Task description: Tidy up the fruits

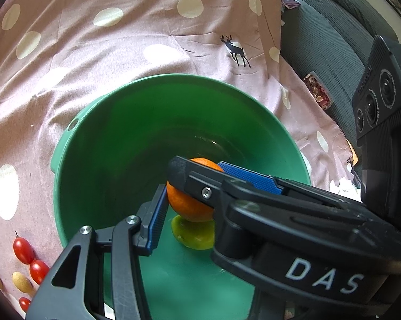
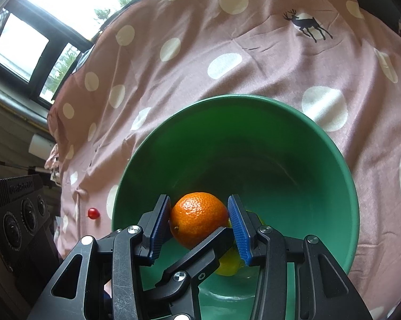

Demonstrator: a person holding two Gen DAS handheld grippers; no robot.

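An orange [image 2: 197,221] hangs inside a deep green bowl [image 2: 240,97], just above a yellow-green citrus fruit [image 1: 193,236] lying on the bowl's bottom. My right gripper [image 2: 199,204] is shut on the orange, one blue pad on each side. In the left wrist view the right gripper [image 1: 200,166] comes in from the right across the bowl [image 1: 173,78]. My left gripper [image 1: 189,202] also grips the orange [image 1: 187,208]: one blue pad presses its left side, and its other finger [image 2: 200,248], hidden in the left wrist view, lies against the near side.
The bowl stands on a pink polka-dot cloth [image 1: 147,32] with deer prints. Red cherry tomatoes [image 1: 23,250] and a pale yellow one [image 1: 21,281] lie left of the bowl; another red tomato [image 2: 93,213] too. A grey cushion [image 1: 333,40] is at right, a window [image 2: 27,40] beyond.
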